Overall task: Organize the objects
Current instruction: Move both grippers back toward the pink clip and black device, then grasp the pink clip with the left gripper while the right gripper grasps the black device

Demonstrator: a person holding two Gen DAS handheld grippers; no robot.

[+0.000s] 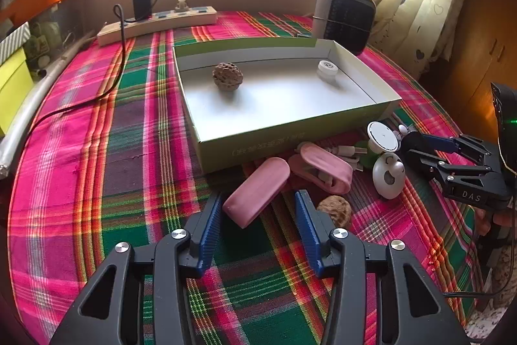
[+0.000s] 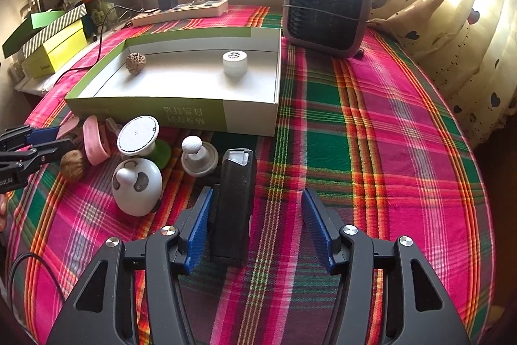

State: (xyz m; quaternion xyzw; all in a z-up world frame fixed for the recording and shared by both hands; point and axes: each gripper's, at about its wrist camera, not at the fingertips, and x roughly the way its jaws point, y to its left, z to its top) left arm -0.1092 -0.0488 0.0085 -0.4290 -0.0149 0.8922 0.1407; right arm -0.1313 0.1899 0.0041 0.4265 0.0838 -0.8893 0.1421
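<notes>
A shallow green-and-white box (image 1: 290, 125) (image 2: 194, 115) lies on the plaid cloth and holds a dark walnut (image 1: 227, 76) (image 2: 135, 62) and a small white jar (image 1: 327, 70) (image 2: 235, 62). My left gripper (image 1: 258, 215) is open, its fingers either side of a pink case (image 1: 257, 191). A second walnut (image 1: 334, 210) (image 2: 73, 165) lies just right of it. My right gripper (image 2: 255, 215) is open, with a black rectangular device (image 2: 233, 202) between its fingers, against the left pad. A white panda figure (image 2: 136, 186) (image 1: 387, 175), a white disc on a green base (image 2: 138, 135) and a white knobbed holder (image 2: 198, 159) stand nearby.
A dark fan heater (image 2: 326, 8) (image 1: 345, 16) stands behind the box at the right. A power strip with a charger (image 1: 158, 20) (image 2: 181, 10) lies at the back, its cable trailing left. Coloured boxes (image 2: 55, 47) sit at the far left. A second pink open case (image 1: 323, 170) lies by the box front.
</notes>
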